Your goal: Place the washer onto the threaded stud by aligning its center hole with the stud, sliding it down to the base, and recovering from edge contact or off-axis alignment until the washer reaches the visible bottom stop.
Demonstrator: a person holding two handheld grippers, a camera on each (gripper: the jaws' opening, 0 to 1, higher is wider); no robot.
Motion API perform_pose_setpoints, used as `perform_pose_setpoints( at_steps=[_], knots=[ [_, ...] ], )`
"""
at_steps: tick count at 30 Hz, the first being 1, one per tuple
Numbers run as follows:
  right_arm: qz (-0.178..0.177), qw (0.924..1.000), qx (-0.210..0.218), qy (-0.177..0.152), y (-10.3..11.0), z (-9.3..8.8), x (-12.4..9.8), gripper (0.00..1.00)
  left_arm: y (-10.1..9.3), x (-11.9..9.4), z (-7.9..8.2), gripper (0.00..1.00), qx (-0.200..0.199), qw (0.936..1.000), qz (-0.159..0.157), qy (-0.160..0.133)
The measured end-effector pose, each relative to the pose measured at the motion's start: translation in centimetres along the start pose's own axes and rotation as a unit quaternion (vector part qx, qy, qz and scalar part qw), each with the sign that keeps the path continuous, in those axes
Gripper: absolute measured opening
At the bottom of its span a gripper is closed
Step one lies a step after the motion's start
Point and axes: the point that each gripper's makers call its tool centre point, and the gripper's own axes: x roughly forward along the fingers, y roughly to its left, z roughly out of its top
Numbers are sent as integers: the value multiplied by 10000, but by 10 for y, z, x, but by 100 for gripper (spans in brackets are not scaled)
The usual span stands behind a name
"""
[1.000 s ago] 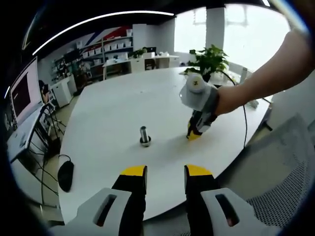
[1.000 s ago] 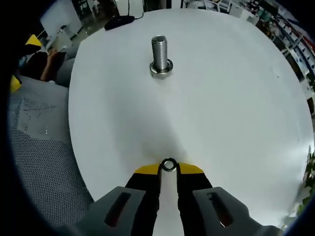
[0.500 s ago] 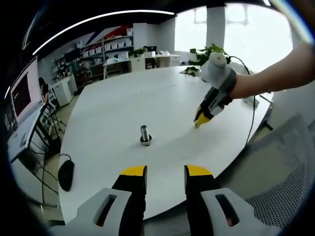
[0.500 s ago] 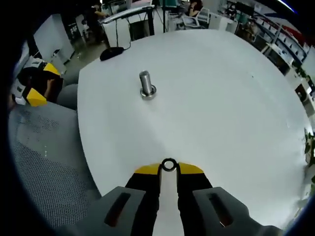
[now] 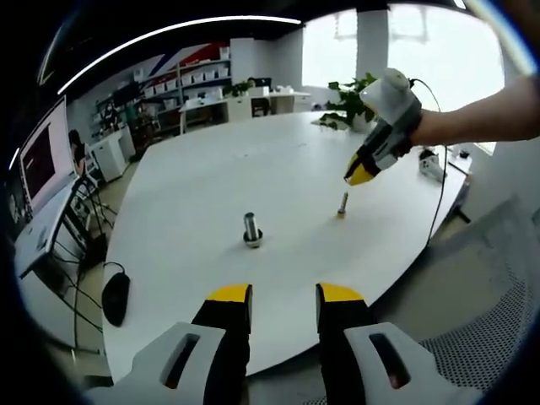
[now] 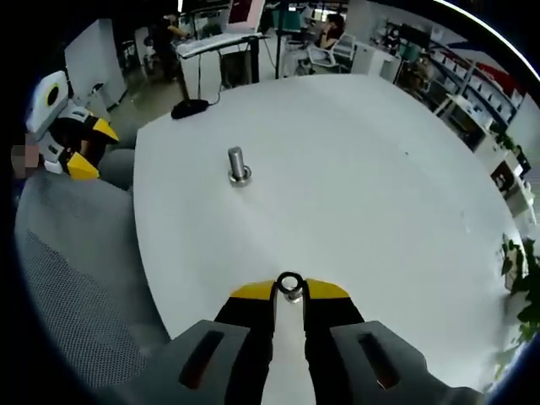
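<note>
**Over the tabletop: washer held high, far from the stud**

Between the tips of the right tool (image 6: pixel 289 288) sits the washer (image 6: pixel 289 283), pinched at its rim, well above the white tabletop (image 6: pixel 354 186). The threaded stud (image 6: pixel 237 165) stands upright toward 11 o'clock, well apart. The left tool (image 5: pixel 283 295) hangs empty, jaws parted. Risks, as I judge them: the thin edge grip slipping, or the washer arriving tilted and catching on the threads.

Threaded stud (image 5: pixel 251 229) upright mid-counter (image 5: pixel 194 177), left tongs (image 5: pixel 283 297) parted at 6 o'clock.

Right tongs (image 5: pixel 361 175) raised above the counter at 2 o'clock of the stud, yellow tips angled down. Small bolt-like piece (image 5: pixel 342 205) upright just below them. Black mouse (image 5: pixel 114 297) at 8 o'clock, off the counter edge.
</note>
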Motion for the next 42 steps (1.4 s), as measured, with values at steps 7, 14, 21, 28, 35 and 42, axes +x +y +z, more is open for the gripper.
perform_pose_setpoints(
  at_steps=[7,14,21,28,35,42],
  knots=[
    [64,9995,-118,301,-5,-11,11,14,1,0,1,29,3,10000,22,-22],
    [142,9987,-71,485,-10,-16,21,14,3,-2,3,28,-26,10000,71,-64],
    [253,9977,-73,626,-7,-21,28,14,4,-1,2,29,-36,9999,93,-53],
    [308,9966,-129,749,-6,-26,37,14,4,-1,1,28,-26,9999,103,-32],
    [363,9953,-152,886,-5,-35,50,14,5,-1,0,28,-30,9999,111,-5],
    [407,9944,-112,973,-5,-43,56,14,6,0,0,28,-36,9999,124,7]
  ],
)
